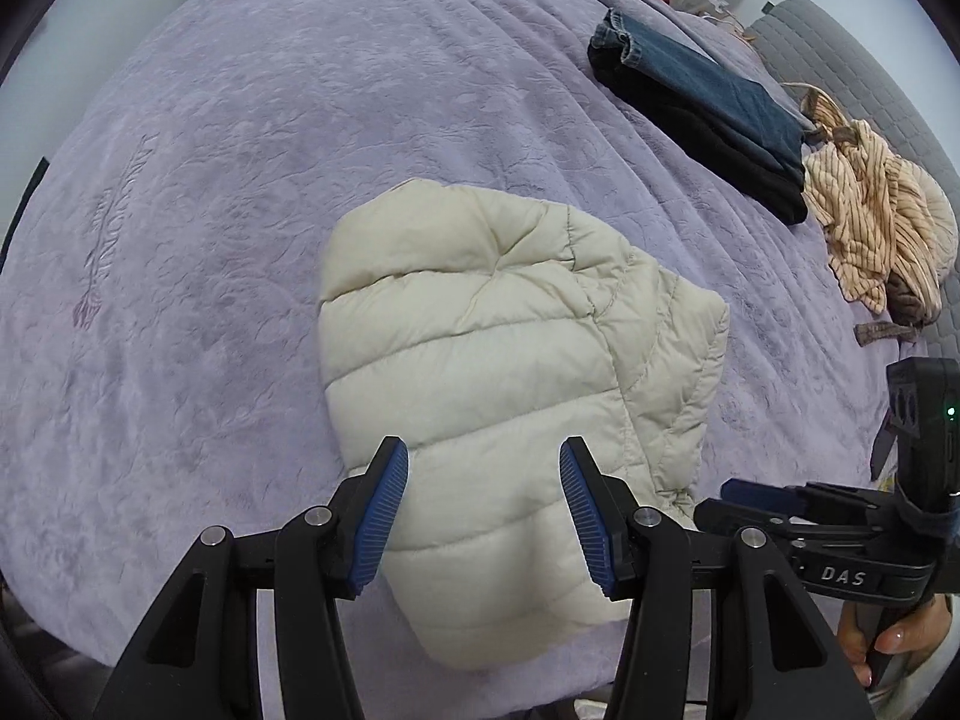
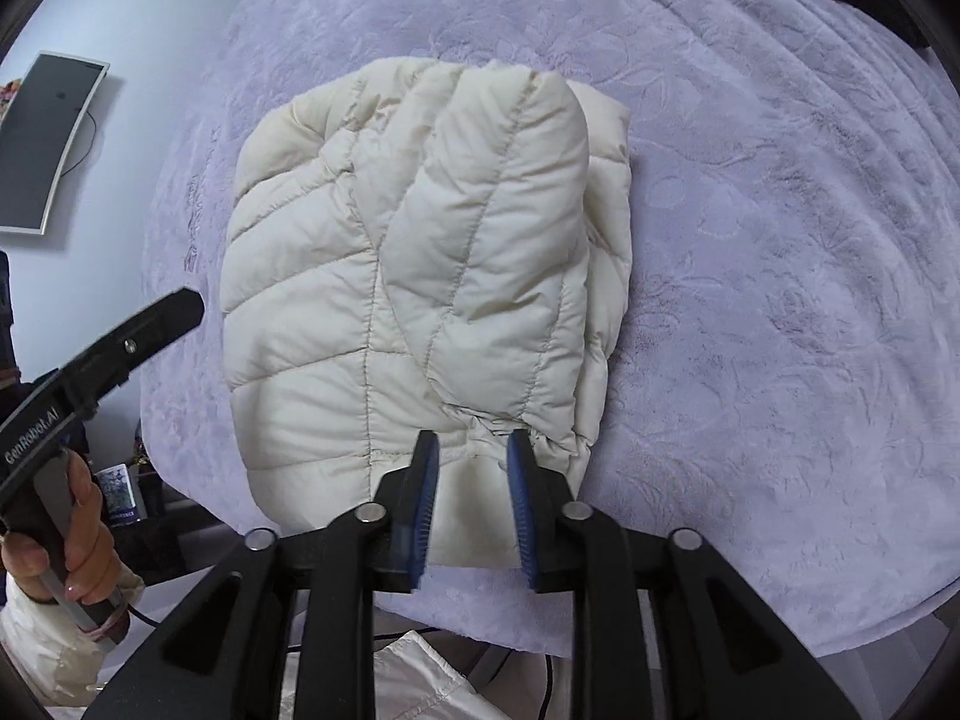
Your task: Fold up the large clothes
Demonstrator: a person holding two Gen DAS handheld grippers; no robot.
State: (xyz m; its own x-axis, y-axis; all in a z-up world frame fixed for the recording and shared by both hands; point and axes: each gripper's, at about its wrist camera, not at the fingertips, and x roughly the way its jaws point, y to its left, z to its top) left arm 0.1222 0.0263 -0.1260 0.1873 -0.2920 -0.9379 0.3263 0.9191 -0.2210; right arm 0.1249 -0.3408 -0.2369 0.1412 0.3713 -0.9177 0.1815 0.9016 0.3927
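While the cream puffer jacket (image 1: pixel 504 372) is lying folded into a compact bundle on the lavender bedspread (image 1: pixel 210 210), it is filling the centre and lower centre of the left wrist view. In the right wrist view the same jacket (image 2: pixel 420 276) is sitting mid-frame, a quilted panel folded over the top.

Left gripper (image 1: pixel 483 516): jaws are standing wide apart, blue pads hovering over the near part of the jacket, grasping nothing. Right gripper (image 2: pixel 471 498): jaws are parted more narrowly, straddling the gathered hem at the jacket's near edge; whether the pads are touching fabric is unclear, but they are not clenched on it.

The right gripper's body is showing at the lower right of the left wrist view, just beside the jacket. The left gripper's handle is entering the right wrist view from the lower left.

Upper right of the left wrist view: folded dark jeans (image 1: pixel 702 114) are lying near a crumpled striped garment (image 1: pixel 870 222), both well apart from the jacket. A dark monitor (image 2: pixel 48 144) is showing at upper left of the right wrist view.
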